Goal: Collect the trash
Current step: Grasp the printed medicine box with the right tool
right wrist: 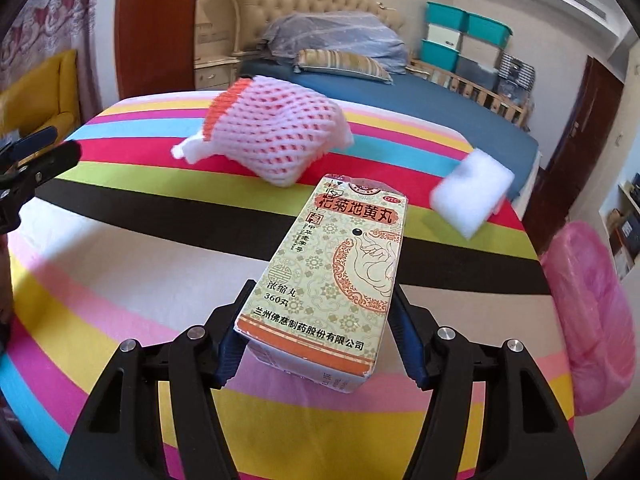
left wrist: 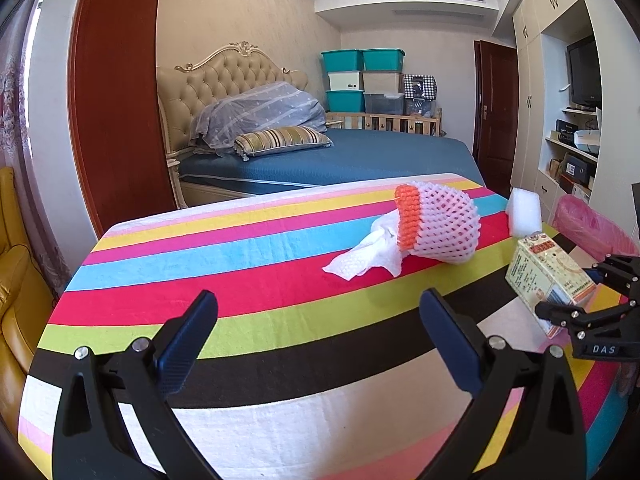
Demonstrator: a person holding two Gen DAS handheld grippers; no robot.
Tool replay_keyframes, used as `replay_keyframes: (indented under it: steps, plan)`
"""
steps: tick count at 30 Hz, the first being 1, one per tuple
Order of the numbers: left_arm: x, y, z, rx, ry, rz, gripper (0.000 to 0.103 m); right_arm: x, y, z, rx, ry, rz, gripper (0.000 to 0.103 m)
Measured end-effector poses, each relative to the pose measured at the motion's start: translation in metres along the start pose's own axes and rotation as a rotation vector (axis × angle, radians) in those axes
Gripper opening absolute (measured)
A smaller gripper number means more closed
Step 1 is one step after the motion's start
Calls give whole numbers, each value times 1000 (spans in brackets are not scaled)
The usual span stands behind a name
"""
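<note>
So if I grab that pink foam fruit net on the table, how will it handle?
The foam net will probably squash easily, given its open mesh. It looks very light and unlikely to roll, slumped beside the tissue.

Wide open striped tablecloth [left wrist: 248,264] ahead of the left gripper [left wrist: 318,344]; foam fruit net [left wrist: 440,224] blocks at 1 o'clock.

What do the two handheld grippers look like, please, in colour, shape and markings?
Both the left gripper and right gripper have black curved plastic arms, silver round bolts at the joints and dark blue textured pads on their jaws. White letters "DAS" mark the right one's body.
</note>
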State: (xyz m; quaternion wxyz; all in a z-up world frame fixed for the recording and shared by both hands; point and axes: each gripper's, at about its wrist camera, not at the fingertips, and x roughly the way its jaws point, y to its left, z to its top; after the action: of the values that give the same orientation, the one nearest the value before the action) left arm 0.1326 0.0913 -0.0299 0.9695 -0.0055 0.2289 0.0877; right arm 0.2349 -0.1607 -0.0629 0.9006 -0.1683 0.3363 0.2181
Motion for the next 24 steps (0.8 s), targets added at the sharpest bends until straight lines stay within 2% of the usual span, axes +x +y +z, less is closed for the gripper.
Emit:
replay_keyframes:
  steps: [8, 13, 15, 16, 19, 24]
  plan:
    - [3, -5, 0, 27, 13, 15, 98, -3, -15, -4, 54, -6, -138, 80]
    - [5, -10, -1, 54, 25, 26, 98, -2, -26, -4, 106, -6, -133, 81]
    - [7, -12, -1, 67, 29, 30, 97, -2, -29, -4, 115, -11, -118, 65]
    - [7, -14, -1, 74, 29, 29, 96, -2, -30, -5, 121, -12, -113, 51]
    - [8, -17, -1, 89, 32, 14, 95, -7, -33, -7, 144, -43, -103, 50]
    - [21, -25, 2, 71, 80, -70, 91, -15, -34, -8, 153, -87, -93, 50]
